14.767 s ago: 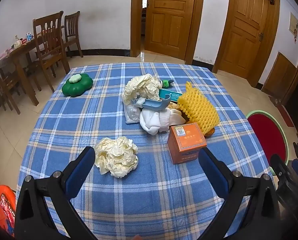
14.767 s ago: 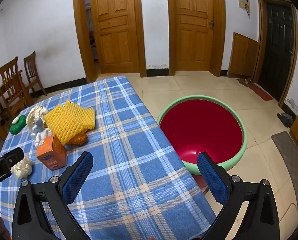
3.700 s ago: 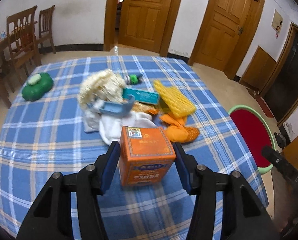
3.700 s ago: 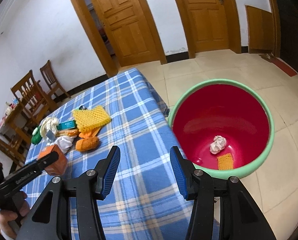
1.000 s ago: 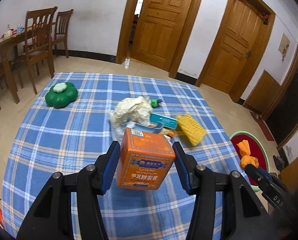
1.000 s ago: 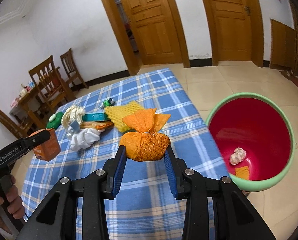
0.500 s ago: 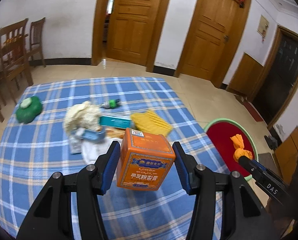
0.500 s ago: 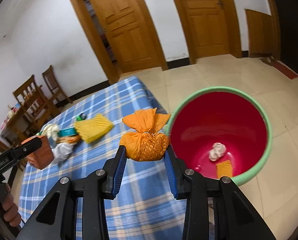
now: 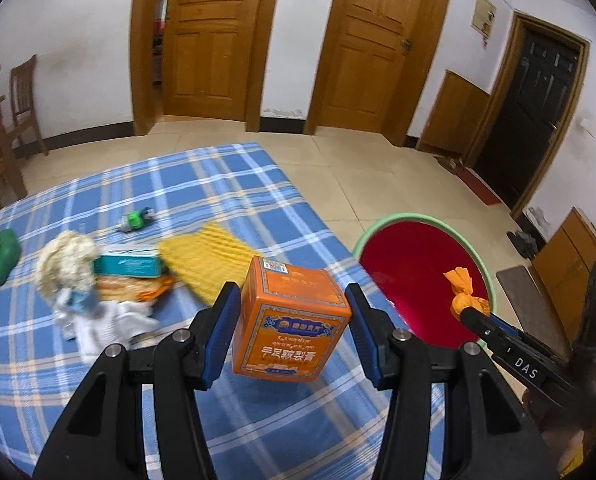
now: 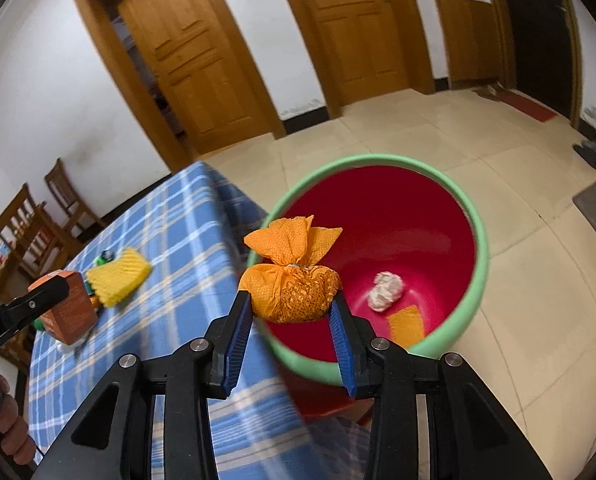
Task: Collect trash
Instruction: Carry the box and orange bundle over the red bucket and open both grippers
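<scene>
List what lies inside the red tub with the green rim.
Inside the red tub with the green rim lie a crumpled white paper ball and a flat orange mesh piece. The tied orange mesh pouch, between the right gripper's opening jaws, covers part of the tub's floor.

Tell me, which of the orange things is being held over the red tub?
The orange mesh bundle, tied at the top, between the right tongs, whose jaws are opening. The orange box in the left tongs is over the table.
</scene>
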The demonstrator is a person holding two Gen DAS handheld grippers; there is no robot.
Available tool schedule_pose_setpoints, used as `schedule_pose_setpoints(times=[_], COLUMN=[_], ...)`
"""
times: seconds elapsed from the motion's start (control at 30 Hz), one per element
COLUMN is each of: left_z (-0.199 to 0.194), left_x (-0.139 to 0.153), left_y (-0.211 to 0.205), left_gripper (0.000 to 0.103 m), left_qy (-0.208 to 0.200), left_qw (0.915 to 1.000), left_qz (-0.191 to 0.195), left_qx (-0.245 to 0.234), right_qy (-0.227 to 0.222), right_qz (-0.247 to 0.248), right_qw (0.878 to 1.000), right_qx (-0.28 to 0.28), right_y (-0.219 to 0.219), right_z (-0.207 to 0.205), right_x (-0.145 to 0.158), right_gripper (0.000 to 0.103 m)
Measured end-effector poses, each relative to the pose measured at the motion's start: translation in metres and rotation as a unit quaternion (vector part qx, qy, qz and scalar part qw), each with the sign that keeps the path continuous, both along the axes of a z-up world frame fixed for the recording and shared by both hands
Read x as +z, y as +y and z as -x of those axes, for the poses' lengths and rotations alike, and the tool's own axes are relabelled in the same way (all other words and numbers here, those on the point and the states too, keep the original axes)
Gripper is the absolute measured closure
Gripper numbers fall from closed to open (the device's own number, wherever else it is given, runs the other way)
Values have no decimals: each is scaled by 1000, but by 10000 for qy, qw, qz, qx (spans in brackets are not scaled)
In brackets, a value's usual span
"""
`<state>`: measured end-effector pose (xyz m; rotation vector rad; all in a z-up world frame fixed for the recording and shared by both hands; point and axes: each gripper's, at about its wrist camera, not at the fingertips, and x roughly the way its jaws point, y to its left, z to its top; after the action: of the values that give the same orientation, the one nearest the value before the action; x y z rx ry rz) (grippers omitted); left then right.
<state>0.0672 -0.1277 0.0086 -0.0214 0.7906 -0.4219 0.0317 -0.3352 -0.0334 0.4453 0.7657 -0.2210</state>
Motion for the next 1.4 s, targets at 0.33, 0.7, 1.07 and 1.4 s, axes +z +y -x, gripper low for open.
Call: schedule_pose_setpoints(times=[0.33,0.7,1.07,1.4], left_z=[-12,-25,-24,-18], left_x=[-10,-28,-42,-38], left_y=[-50,-97,-137,-141], left_gripper=[49,49,49,40], left_qy=[59,250,429,348], left_qw=[9982,9940,9880,9882], left_qz=[-167,-323,-395,-451], left_qx=[-569,-1015,-1433,-1423], right_qy=[151,47,-14,0], right_qz=[-107,-132,-223,-282], right_qw=[9992,9988,9967,9962], right_qx=[-357,-474,-775,-819], right_y=[-30,-47,-66,-68], right_z=[9,18,33,32], right_x=[-13,-14,-14,-15], right_gripper=[56,48,44,44])
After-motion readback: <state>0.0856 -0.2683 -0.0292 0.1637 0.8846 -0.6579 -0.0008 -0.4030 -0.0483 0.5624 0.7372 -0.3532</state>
